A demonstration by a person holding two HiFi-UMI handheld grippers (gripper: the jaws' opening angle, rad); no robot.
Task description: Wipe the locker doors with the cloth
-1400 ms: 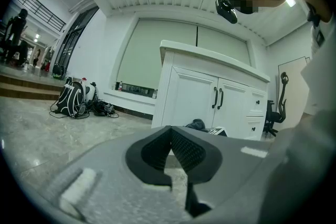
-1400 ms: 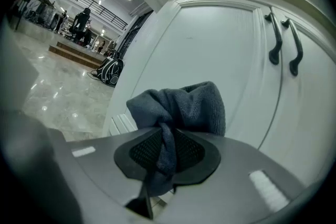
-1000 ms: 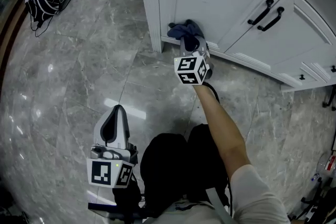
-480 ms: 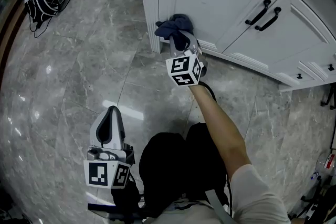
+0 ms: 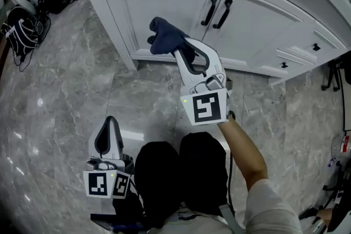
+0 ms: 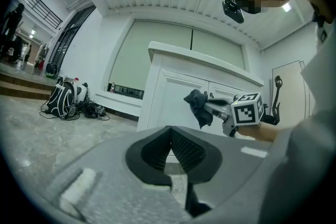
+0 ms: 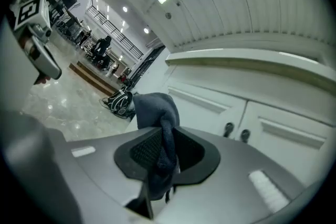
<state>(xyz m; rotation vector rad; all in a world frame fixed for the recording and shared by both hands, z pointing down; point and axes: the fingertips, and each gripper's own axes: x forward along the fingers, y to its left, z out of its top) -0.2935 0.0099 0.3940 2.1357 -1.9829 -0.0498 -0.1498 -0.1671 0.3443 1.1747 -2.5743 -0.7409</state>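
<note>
**A:** Where do we have the cloth [image 5: 163, 35] at this moment?

**B:** Bunched in our right gripper [image 5: 179, 54], just above the middle of the head view. It sits in front of the lower part of the left one of the locker doors [image 5: 164, 0] (whether it actually presses on the panel, we can't tell)

**A:** And the grip?

**B:** In the right gripper view the jaws are clenched on a twisted fold. A soft lump stands up past the tips and a tail hangs below. Our left gripper [image 5: 109, 122] is in the lower left of the frame over the floor [image 5: 55, 90], its jaws pressed together with nothing between them

**A:** How do we expect the cloth to behave?

**B:** Light and limp, we'd say. It won't keep a shape, so the lump ahead of the tips has to do the wiping. It will likely drag a little on the painted panel, and that could tug it out of a thin pinch

**A:** So where is it best held?

**B:** Through a thick fold near its middle, as we have it. That leaves enough loose fabric in front to pad the hard tips off the door. We'd also steer round the black handles [image 5: 209, 10] at the top centre, since a floppy edge could snag there
</note>
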